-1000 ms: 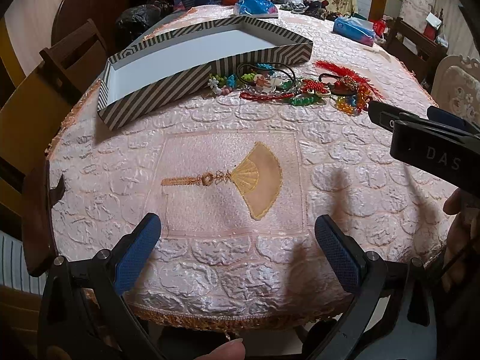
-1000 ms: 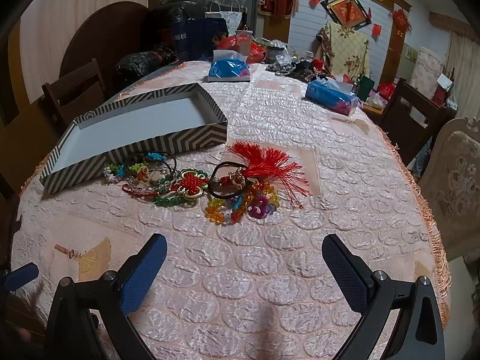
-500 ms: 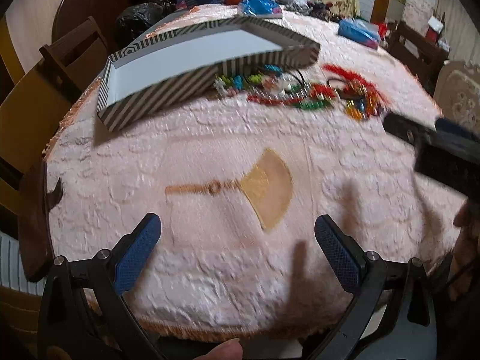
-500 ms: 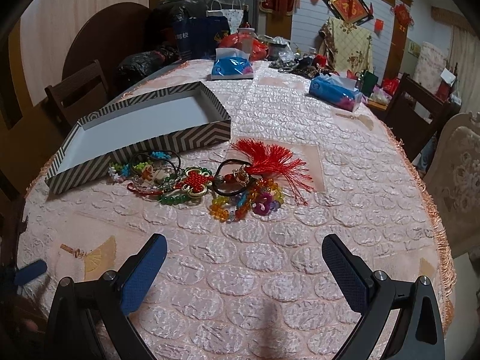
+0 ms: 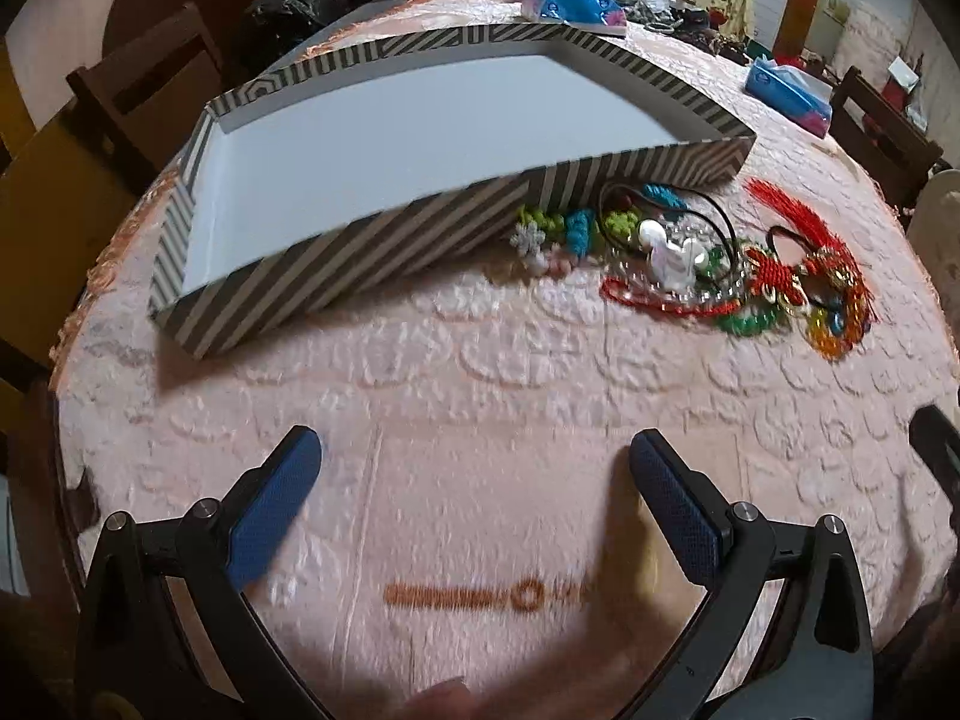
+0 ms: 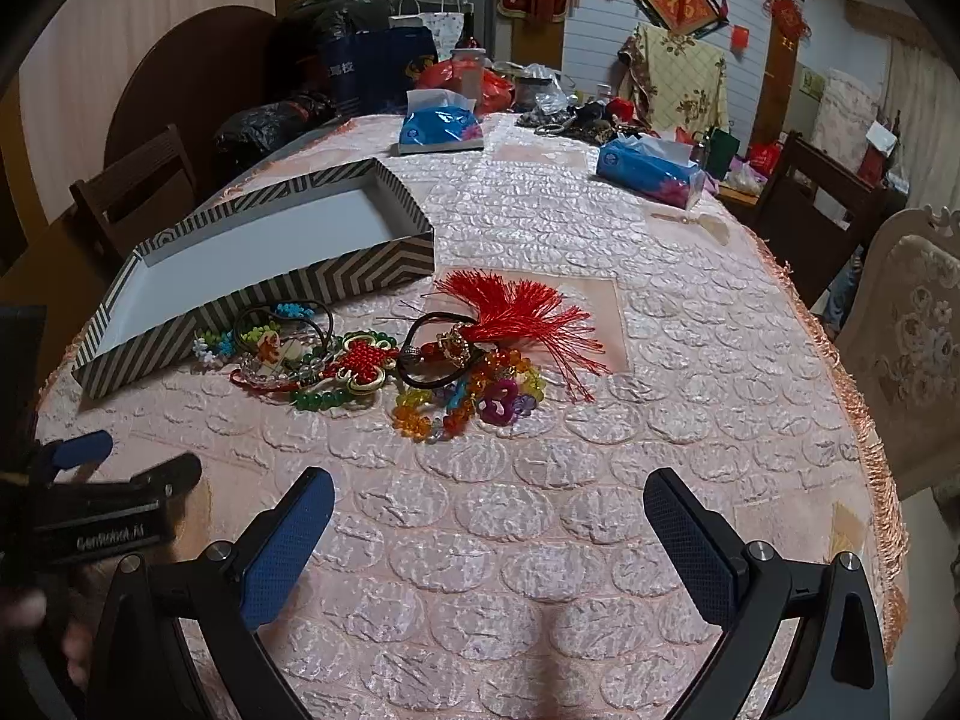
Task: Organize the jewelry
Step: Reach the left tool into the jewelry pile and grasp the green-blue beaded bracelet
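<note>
Shiny bumpy cloth, paper box, glassy beads

The pink tablecloth [image 6: 540, 516] looks silky; the striped box [image 5: 336, 264] is matt card; the beads [image 6: 468, 396] at 12 o'clock are glossy plastic.

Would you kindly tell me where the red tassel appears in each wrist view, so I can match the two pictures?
Left wrist view: the red tassel lies at the right, at the far end of the jewelry pile.
Right wrist view: the red tassel lies near the centre, fanned out to the right of the pile.
Shared landmark: the striped box, open and empty, just left of the pile in both views.
</note>
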